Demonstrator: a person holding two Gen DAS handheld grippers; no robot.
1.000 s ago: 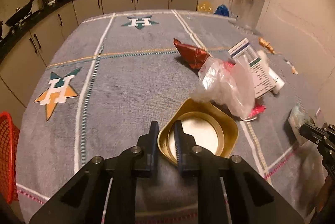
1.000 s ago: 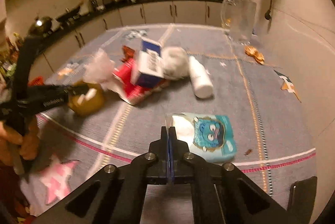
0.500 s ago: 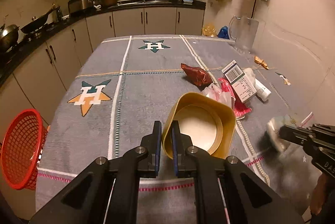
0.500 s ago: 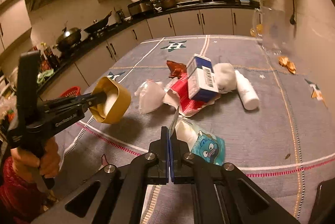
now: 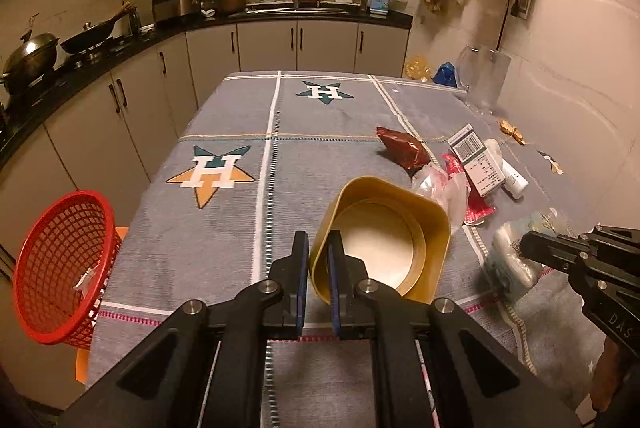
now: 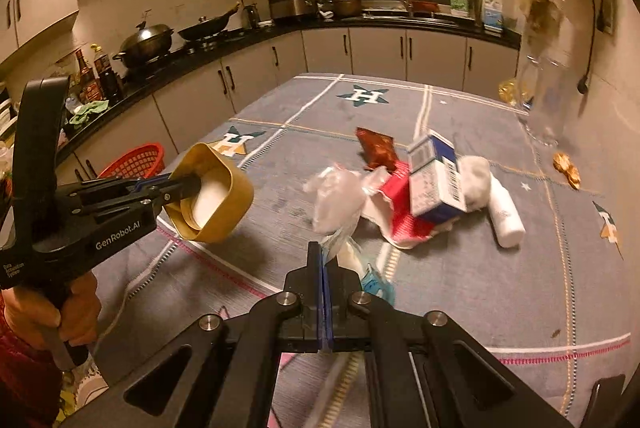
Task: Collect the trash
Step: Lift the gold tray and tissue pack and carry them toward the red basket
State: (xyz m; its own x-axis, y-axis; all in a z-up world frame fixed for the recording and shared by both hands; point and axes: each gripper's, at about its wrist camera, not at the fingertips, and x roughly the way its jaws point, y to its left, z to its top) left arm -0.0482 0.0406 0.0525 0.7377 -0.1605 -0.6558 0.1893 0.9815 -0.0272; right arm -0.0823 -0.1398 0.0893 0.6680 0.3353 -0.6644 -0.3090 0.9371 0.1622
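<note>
My left gripper (image 5: 318, 252) is shut on the rim of a yellow paper bowl (image 5: 380, 236) and holds it above the table; the bowl also shows in the right wrist view (image 6: 212, 204). My right gripper (image 6: 323, 256) is shut on the edge of a light blue plastic packet (image 6: 362, 268), lifted off the cloth; the packet shows at the right of the left wrist view (image 5: 516, 256). A pile of trash lies mid-table: a clear plastic bag (image 6: 336, 200), a red wrapper (image 6: 400, 224), a blue and white carton (image 6: 436, 176), a white bottle (image 6: 506, 216) and a dark red foil pouch (image 5: 402, 148).
A red mesh basket (image 5: 60, 264) stands beside the table's left edge, below table height. A clear jug (image 5: 484, 76) stands at the far right by the wall. Small gold wrappers (image 6: 566, 168) lie near it. Kitchen counters run along the left and back.
Both grippers have risen and pulled back from the table. The bowl is lifted higher and tilted, and the blue packet has come up off the cloth in my right gripper.
</note>
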